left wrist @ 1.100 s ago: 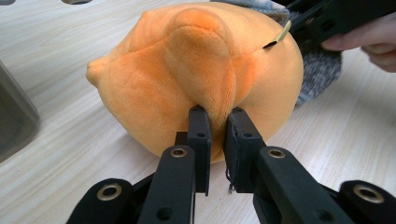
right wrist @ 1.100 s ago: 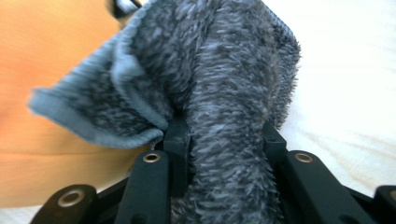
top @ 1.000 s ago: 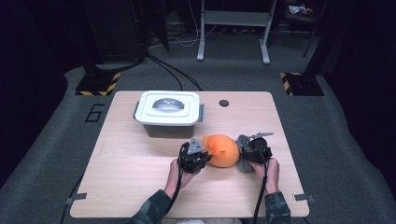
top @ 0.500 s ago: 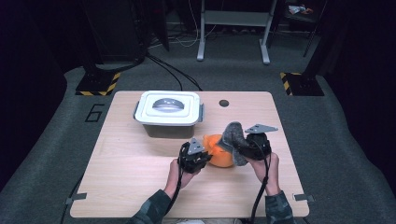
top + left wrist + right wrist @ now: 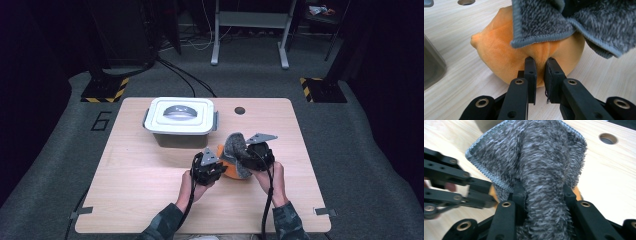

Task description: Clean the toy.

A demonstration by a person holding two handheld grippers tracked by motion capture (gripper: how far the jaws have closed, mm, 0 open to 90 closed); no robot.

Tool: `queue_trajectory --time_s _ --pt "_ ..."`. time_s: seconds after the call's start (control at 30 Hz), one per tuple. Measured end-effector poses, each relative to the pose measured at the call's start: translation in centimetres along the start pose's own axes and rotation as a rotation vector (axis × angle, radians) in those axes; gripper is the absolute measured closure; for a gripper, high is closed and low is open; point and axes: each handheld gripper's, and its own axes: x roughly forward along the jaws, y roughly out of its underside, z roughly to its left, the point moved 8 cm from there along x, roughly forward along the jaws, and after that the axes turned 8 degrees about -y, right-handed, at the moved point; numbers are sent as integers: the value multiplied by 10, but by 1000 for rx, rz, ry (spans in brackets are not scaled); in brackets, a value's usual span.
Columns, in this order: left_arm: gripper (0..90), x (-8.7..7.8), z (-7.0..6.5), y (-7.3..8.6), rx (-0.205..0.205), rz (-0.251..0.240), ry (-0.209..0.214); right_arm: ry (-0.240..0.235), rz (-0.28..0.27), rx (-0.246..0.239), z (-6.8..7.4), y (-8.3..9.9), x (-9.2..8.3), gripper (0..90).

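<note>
An orange plush ball (image 5: 230, 172) (image 5: 499, 50) lies on the wooden table (image 5: 150, 185). My left gripper (image 5: 219, 168) (image 5: 540, 62) is shut on a pinch of the plush's fabric at its near side. A grey fuzzy cloth (image 5: 235, 145) (image 5: 541, 22) (image 5: 544, 157) drapes over the top and right of the plush. My right gripper (image 5: 250, 156) (image 5: 544, 192) is shut on a fold of that cloth and holds it raised above the plush. In the right gripper view the left gripper's black arms (image 5: 461, 187) reach in from the left.
A white lidded box (image 5: 180, 120) stands behind and left of the plush; its grey wall (image 5: 431, 65) is near my left gripper. A round hole (image 5: 240, 110) (image 5: 608, 138) is in the table's far side. Bare wood lies left and right of the hands.
My right gripper has risen and moved left with the grey cloth, drawing it up over the orange plush. The left gripper has stayed where it was.
</note>
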Motion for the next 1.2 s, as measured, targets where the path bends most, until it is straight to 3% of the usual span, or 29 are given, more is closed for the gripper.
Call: queue_trajectory --time_s 0.37,0.67,0.9,1.07,1.2 --pt "810 1 0 1 -6 -1 2 66 18 50 -30 19 -8 656" --pt "810 2 1 2 -8 -3 3 98 21 147 -54 40 -6 653" --pt "810 3 1 2 -11 -7 -3 134 78 210 -76 64 4 652" --pt "810 2 3 3 -18 -2 1 143 164 267 -87 88 23 649" --pt "810 2 3 3 -23 -4 -1 144 154 258 -88 87 23 651"
